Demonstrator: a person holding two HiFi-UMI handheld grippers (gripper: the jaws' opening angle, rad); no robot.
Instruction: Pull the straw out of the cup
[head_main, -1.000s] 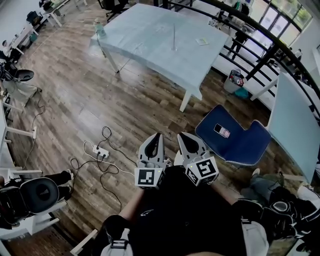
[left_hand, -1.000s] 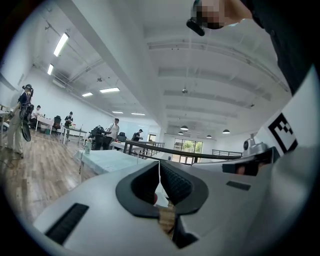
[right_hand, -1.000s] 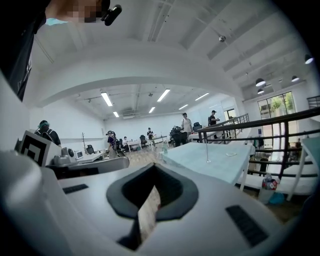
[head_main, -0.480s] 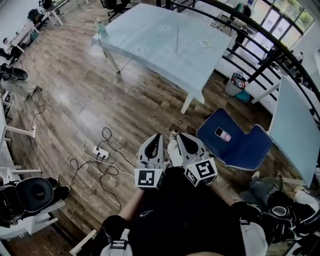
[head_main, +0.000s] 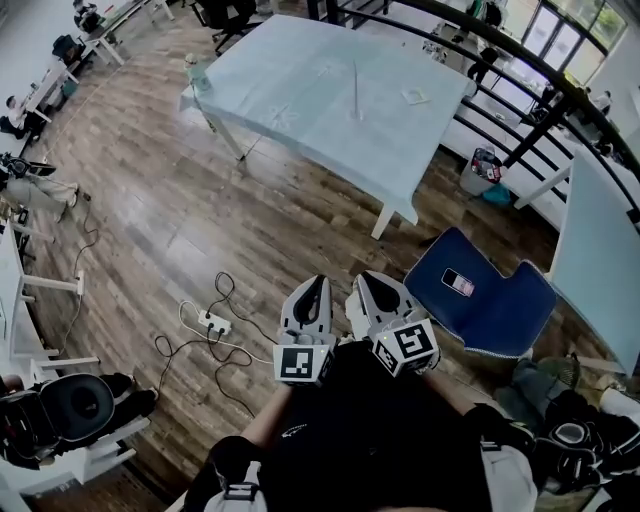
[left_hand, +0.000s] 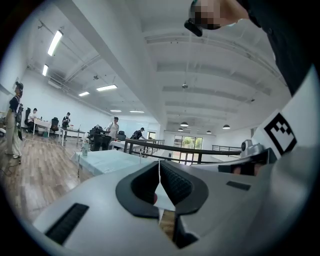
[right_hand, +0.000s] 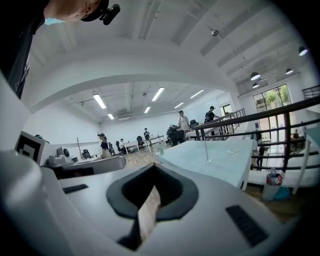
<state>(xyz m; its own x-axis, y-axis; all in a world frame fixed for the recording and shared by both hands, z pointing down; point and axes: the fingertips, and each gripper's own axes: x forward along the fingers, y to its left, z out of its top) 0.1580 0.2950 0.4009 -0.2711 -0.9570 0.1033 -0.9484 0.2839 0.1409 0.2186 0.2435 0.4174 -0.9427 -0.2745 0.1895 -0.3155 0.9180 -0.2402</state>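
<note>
Though the left claw (head_main: 312, 281) and right claw (head_main: 373, 278) are closed, the far straw (head_main: 355, 90) looks faint.

Head view: the hands holding the left gripper (head_main: 316, 282) and right gripper (head_main: 366, 280) are hidden under the marker cubes and the person's dark clothing (head_main: 370, 430). On the far table (head_main: 290, 100), the straw (head_main: 355, 90) appears only as a thin upright line, and what it stands in is too small to tell. A flat white item (head_main: 415, 95) beside it cannot be identified. A second table (head_main: 600, 260) is cut off by the right edge. Left gripper view: a reddish spot (left_hand: 155, 199) seen low through the jaw gap is too small to identify.
</note>
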